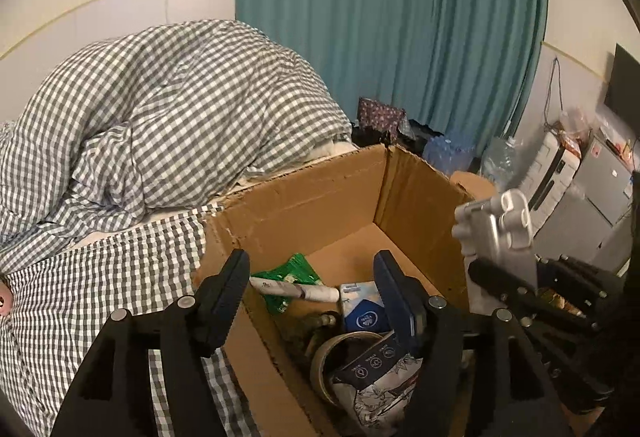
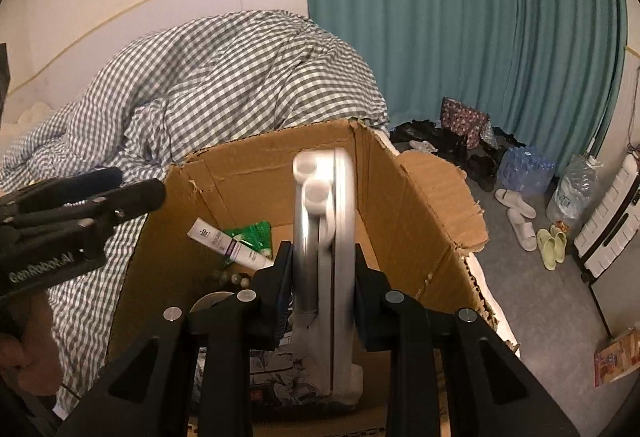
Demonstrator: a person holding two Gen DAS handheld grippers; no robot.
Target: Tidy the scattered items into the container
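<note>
Cardboard box (image 1: 320, 197) on the gingham bed (image 1: 100, 237) by teal curtains (image 1: 380, 17); left gripper (image 1: 312, 277) spread empty, right gripper (image 2: 322, 273) clamps a silver stand (image 2: 324, 237).

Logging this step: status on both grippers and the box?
Left gripper open, empty, over cardboard box. Right gripper shut on silver folding stand, above the box. Tube, green packet already inside. Nothing blocking.

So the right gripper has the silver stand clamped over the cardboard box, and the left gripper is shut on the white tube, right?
Not quite. The left gripper is open and empty; the white tube lies in the cardboard box, as the left wrist view shows. The right gripper does clamp the silver stand.
</note>
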